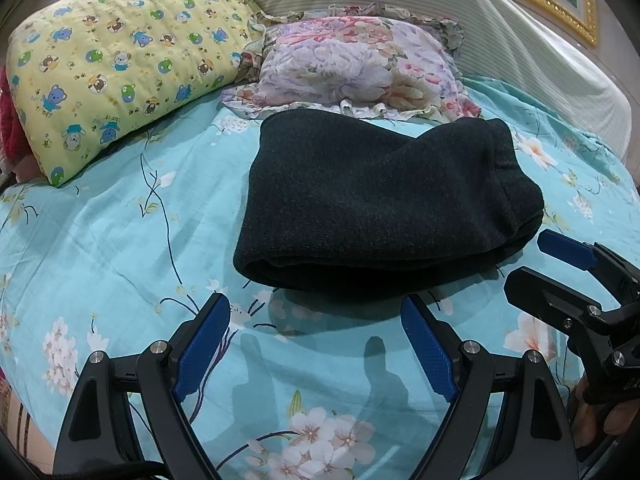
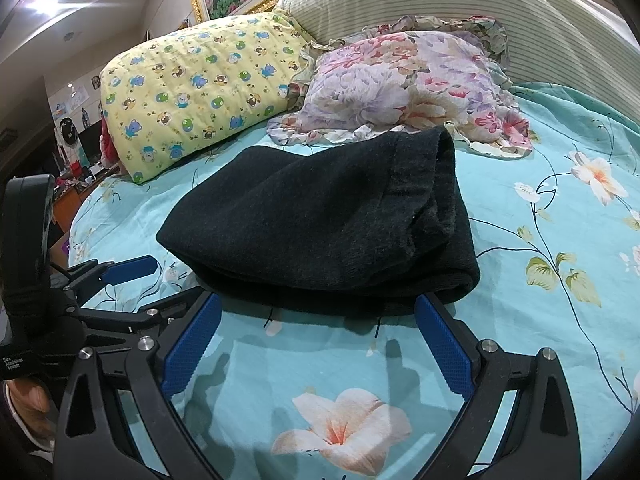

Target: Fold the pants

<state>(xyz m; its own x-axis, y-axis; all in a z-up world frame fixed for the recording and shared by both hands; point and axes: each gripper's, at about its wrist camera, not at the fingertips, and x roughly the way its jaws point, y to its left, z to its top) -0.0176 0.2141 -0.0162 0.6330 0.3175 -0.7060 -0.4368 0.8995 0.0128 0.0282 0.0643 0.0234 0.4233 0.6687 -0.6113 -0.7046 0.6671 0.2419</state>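
Dark, near-black pants (image 1: pixel 372 200) lie folded in a compact stack on the turquoise floral bedsheet (image 1: pixel 120 240), with the waistband end at the right. They also show in the right wrist view (image 2: pixel 320 224). My left gripper (image 1: pixel 316 320) is open and empty, just short of the stack's near folded edge. My right gripper (image 2: pixel 318 320) is open and empty, just in front of the stack's near edge. The right gripper shows at the right of the left wrist view (image 1: pixel 532 260). The left gripper shows at the left of the right wrist view (image 2: pixel 152 284).
A yellow cartoon-print pillow (image 1: pixel 120 64) lies at the back left. A floral ruffled pillow (image 1: pixel 360 64) lies right behind the pants. A striped white bolster (image 1: pixel 500 28) runs along the headboard. The bed's left edge drops off beside room furniture (image 2: pixel 76 152).
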